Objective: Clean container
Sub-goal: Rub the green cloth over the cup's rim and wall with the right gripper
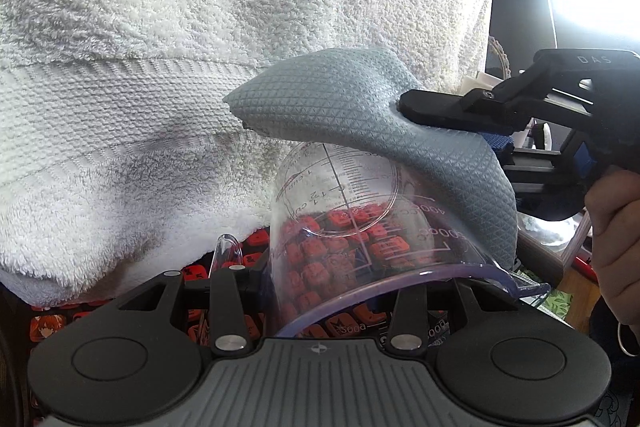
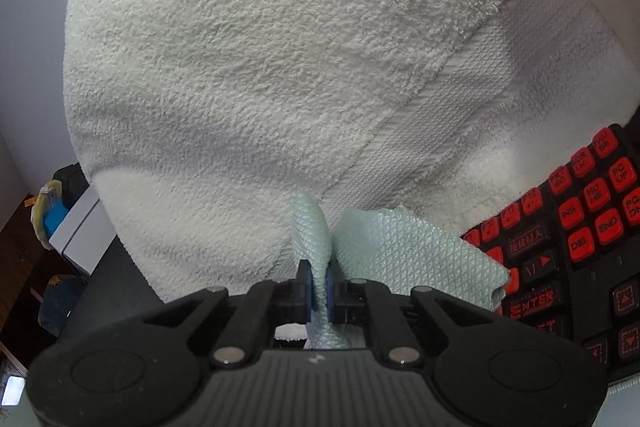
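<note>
Clear plastic measuring cup (image 1: 344,227) sat clamped in the left claw (image 1: 320,279); the right claw (image 2: 319,291), pinching the grey cloth (image 2: 400,251) above it, risked levering it free.

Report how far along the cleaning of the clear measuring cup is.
Done: both tools are gripped. The left gripper holds the measuring cup on its side; the right gripper is shut on the grey cloth. In hand: the cloth drapes over the cup's outside wall. Left: no sign the inside has been wiped.

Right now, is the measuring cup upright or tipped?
Tipped: the measuring cup lies sideways in the left gripper, rim toward camera, base pointing away.
</note>
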A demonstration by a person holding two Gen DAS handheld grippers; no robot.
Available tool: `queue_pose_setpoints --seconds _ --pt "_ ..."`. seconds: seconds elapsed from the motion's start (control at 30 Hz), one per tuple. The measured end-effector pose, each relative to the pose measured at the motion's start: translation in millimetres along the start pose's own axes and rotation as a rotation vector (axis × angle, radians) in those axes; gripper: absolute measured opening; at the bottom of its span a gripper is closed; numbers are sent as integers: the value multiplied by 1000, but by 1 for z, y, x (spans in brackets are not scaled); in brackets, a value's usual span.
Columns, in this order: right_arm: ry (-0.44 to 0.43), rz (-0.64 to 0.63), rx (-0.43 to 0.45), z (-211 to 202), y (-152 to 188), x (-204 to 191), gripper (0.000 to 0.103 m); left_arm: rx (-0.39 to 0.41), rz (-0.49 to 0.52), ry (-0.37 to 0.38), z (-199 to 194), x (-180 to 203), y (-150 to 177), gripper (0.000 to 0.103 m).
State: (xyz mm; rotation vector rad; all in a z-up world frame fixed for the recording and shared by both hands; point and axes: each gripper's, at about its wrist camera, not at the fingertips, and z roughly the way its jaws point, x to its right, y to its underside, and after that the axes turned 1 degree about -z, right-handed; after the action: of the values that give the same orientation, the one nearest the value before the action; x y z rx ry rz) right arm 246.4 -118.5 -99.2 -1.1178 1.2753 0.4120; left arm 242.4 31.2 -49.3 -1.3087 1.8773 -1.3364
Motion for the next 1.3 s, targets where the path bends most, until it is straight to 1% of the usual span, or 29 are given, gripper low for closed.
queue_pose_setpoints --seconds 0.07,0.17,0.27,0.37,0.47,0.6,1.0,1.07,1.17,1.3 --pt "-13 7 -21 1 2 1 7 0 0 0 1 5 -1 40" --pt "-73 35 -87 9 9 2 6 0 -1 1 4 13 -3 40" --pt "-107 2 -147 17 19 -5 6 0 -1 2 6 21 -5 40" --pt "-116 -34 -169 21 25 -11 7 -1 -1 4 9 26 -7 40" --pt "-118 -14 -166 19 21 -7 6 -1 2 9 15 22 -9 44" --pt "-108 43 -105 10 7 9 6 0 1 12 17 30 -10 44" --pt "-125 143 -80 6 -5 27 6 0 -5 16 23 9 -19 44" --pt "-140 124 -115 11 0 23 6 -1 -4 16 22 4 -19 44" --pt "-158 83 -169 19 8 14 6 -2 -4 16 18 -18 -24 44" --pt "-151 38 -183 20 11 6 6 -3 3 12 9 -27 -16 44"
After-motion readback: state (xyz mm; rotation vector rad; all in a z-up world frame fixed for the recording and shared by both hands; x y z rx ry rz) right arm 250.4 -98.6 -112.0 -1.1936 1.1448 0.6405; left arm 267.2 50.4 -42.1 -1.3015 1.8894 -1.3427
